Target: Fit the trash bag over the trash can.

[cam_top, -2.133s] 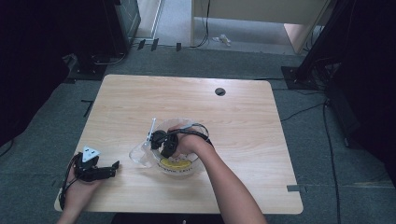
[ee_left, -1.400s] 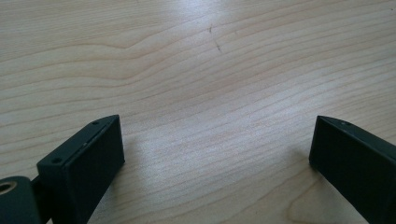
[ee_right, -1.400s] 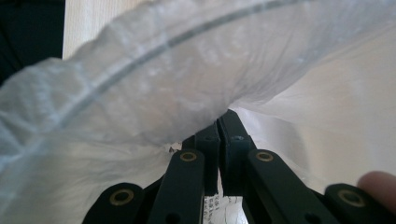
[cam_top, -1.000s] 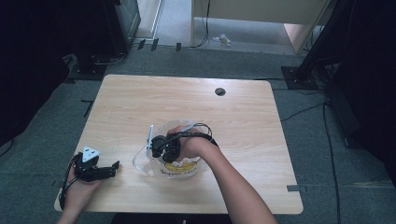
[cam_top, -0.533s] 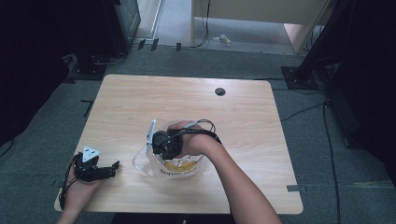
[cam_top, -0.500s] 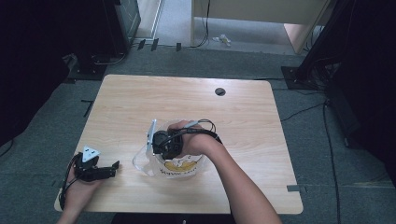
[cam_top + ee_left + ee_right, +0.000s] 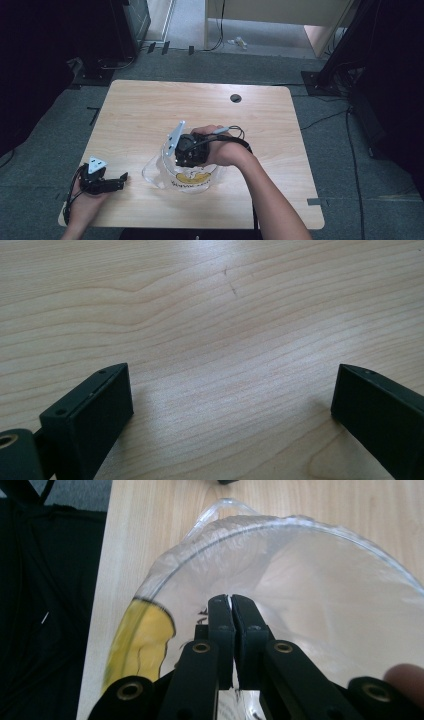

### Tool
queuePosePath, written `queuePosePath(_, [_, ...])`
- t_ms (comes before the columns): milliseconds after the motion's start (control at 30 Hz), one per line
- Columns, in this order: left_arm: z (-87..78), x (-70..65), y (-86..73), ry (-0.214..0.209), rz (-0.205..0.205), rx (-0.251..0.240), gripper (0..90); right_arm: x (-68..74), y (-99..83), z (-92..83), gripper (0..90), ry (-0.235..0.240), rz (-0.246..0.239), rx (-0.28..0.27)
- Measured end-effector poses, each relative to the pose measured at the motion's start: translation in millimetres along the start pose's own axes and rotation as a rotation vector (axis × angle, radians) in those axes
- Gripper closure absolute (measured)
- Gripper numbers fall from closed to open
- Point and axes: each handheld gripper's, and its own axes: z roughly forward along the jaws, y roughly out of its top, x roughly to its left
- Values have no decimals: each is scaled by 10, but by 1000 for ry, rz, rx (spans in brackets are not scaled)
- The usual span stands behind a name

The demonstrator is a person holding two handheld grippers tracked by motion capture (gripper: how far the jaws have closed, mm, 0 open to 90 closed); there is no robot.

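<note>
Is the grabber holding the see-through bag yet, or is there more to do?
Done: the right gripper is shut on the clear plastic bag with the yellow print. In hand: the bag hangs from it above the table. Left: the left gripper lies open on the wood, holding nothing.

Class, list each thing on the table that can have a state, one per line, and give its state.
Right gripper: shut on the clear bag's edge.
Left gripper: open, nothing between the jaws, low over the table.
Clear bag: crumpled, one edge pinched, yellow print showing.
</note>
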Motion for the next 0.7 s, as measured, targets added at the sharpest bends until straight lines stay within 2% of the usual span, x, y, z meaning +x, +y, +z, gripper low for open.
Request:
queuePosePath(233, [1, -1, 0, 0, -1, -1, 26, 50, -141, -204, 881, -30, 17, -52])
queuePosePath(267, [1, -1, 0, 0, -2, -1, 25, 73, -206, -266, 882, -38, 26, -65])
queuePosePath(700, [1, -1, 0, 0, -2, -1, 26, 186, -571, -544, 875, -81, 84, -125])
